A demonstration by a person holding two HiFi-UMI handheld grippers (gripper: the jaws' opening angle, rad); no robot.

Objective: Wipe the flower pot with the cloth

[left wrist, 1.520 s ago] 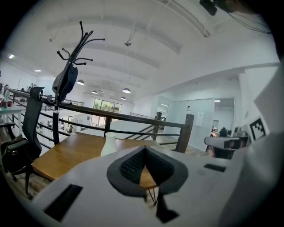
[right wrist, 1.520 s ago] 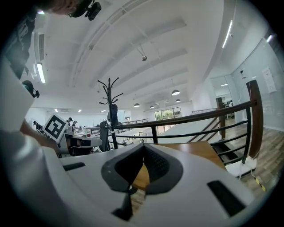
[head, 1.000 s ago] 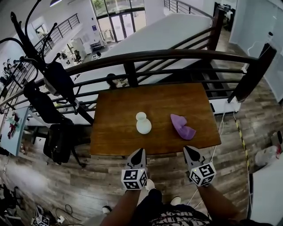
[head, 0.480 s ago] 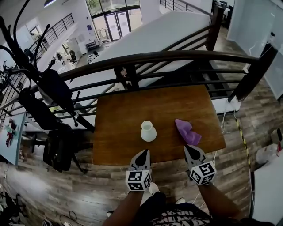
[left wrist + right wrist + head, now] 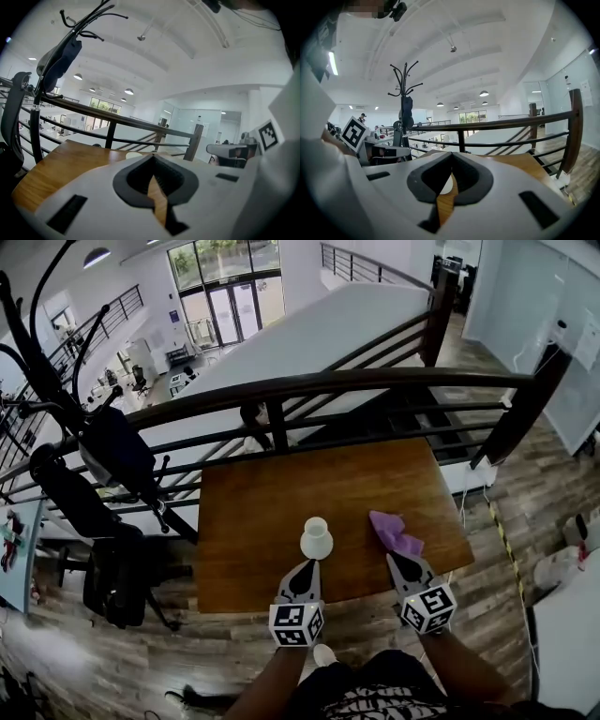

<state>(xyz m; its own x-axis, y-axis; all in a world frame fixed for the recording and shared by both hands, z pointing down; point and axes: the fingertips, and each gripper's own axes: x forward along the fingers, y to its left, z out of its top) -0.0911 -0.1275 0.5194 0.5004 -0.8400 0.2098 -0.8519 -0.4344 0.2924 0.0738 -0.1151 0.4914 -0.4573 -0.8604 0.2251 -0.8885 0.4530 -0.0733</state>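
The wooden desk (image 5: 253, 521) is seen from above in the head view. Its far edge is set close against a dark metal railing (image 5: 328, 382), and its near edge is left open toward the person. Bare plank floor (image 5: 487, 615) is left along the near and right sides. The left side is crowded by a coat rack (image 5: 89, 432) hung with dark garments and by a dark chair (image 5: 112, 568) below it.

The white flower pot (image 5: 316, 538) is stood upright near the desk's middle, toward the near edge, with bare wood all round it. The purple cloth (image 5: 396, 532) is laid crumpled to its right, apart from it, near the right edge.

The left tongs (image 5: 307, 566) are reached in over the near edge, tips just short of the pot. The right tongs (image 5: 395, 559) are held at the cloth's near end; whether it is touched cannot be told. Both tongs are pressed together with nothing pinched, and only a slit of desk wood is seen below their meeting tips.

The cloth is shown in the head view only. In the left gripper view only the pot's pale rim is seen above the tongs. In the right gripper view a patch of the pot is seen through the slit. The ceiling lamps are shown only in the gripper views.
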